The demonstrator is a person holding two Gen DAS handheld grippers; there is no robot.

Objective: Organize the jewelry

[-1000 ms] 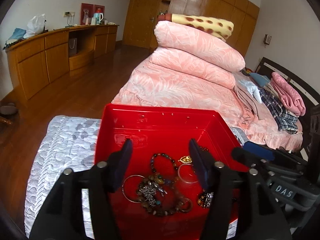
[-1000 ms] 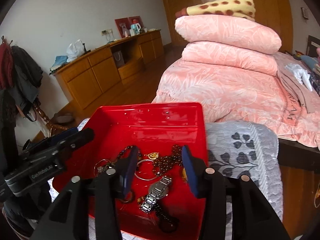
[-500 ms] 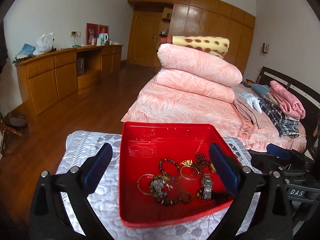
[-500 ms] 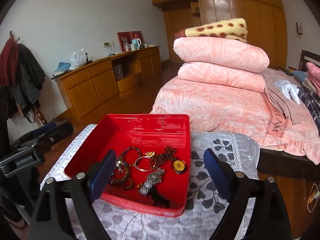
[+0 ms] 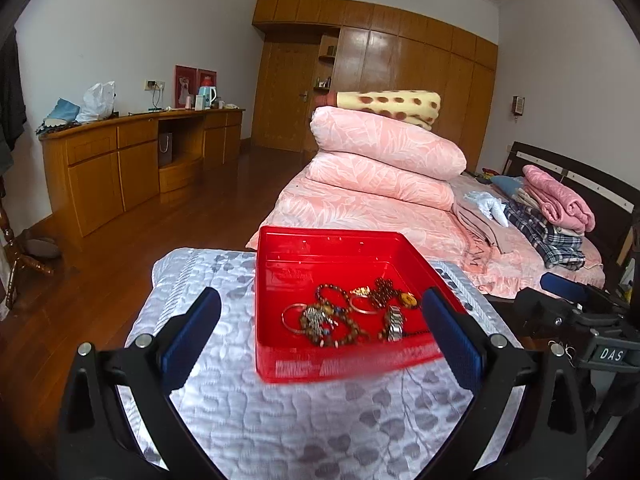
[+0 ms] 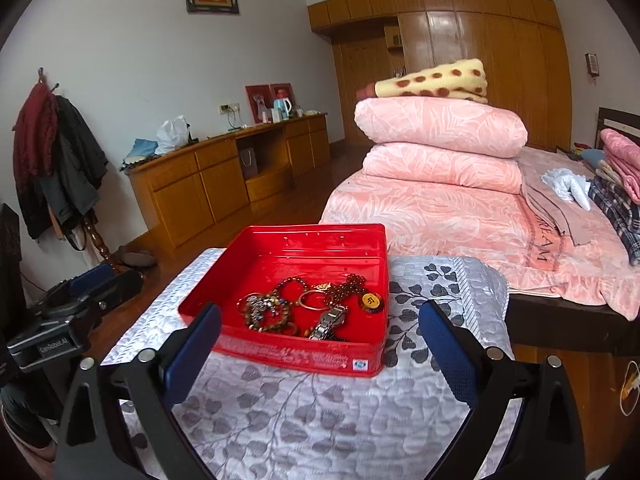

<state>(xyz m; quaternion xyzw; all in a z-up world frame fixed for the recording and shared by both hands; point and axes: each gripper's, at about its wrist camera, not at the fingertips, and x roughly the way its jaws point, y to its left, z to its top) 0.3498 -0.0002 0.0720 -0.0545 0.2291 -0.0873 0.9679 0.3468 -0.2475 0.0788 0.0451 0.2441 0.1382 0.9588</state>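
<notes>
On my far left a wooden sideboard (image 5: 140,160) runs along the wall, well apart from where I work. My left gripper (image 5: 320,328) hangs spread wide and holds nothing, its blue pads (image 5: 192,332) standing either side of the red tray (image 5: 320,248) but short of it, over the grey leaf-patterned quilt (image 5: 300,420) that the tray sits on. In the tray the jewelry lies bunched toward the near half: a thin silver bangle (image 5: 292,318) at the left, a tangle of brown beaded bracelets (image 5: 332,326) touching it, then a steel-link watch (image 5: 394,322) just beside them. From my right wrist view the same watch (image 6: 330,320) lies near the tray's front wall, with a round yellow-and-black pendant (image 6: 371,301) close to the right wall (image 6: 386,280). My right gripper (image 6: 320,356) is likewise released, fingers (image 6: 448,356) far apart above the quilt, in front of the tray and not touching it. Farther right, beyond the tray, stands the bed with folded pink duvets (image 6: 440,148) stacked on it.
</notes>
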